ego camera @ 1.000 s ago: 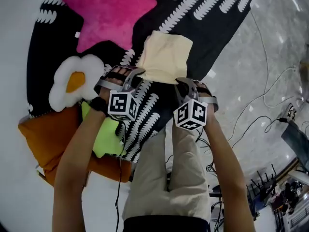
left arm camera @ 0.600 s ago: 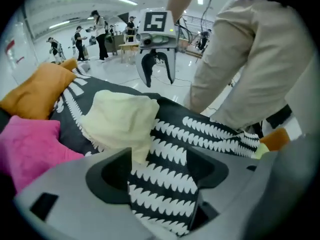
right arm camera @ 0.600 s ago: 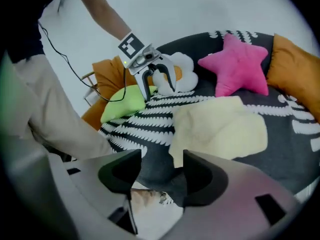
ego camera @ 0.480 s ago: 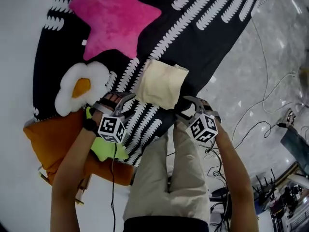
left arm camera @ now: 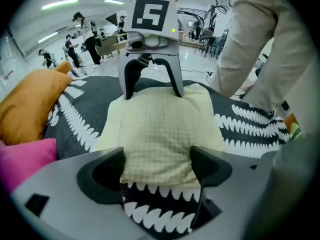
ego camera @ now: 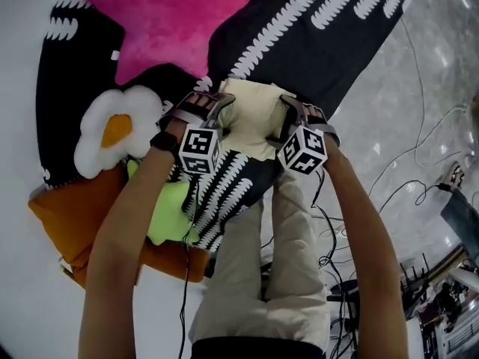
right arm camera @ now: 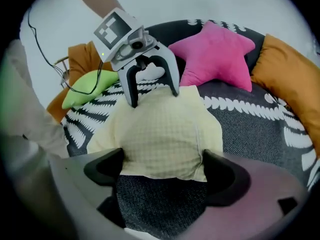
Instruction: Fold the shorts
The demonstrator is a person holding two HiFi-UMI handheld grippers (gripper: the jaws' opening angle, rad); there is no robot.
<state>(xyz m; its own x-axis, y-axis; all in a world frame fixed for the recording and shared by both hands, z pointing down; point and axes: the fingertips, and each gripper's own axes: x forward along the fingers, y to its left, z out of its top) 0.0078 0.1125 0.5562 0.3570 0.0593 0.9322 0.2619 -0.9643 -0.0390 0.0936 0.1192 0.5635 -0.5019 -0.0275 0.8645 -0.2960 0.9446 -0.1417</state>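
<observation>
Just opening wide, left gripper (left arm camera: 157,165) and right gripper (right arm camera: 162,168) alike, gripping nothing; shorts (ego camera: 253,122) loose between the jaws. Could snag cloth lifting away, undoing the fold.

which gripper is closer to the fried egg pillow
Left. The left gripper is at the edge of the shorts facing the fried egg pillow; the right gripper is across the shorts, farther off. Both jaws have just been opening, shorts between them.

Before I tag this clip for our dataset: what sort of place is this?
Probably an open lab or hall: cables across a glossy floor, people and chairs behind, ceiling strip lights.
</observation>
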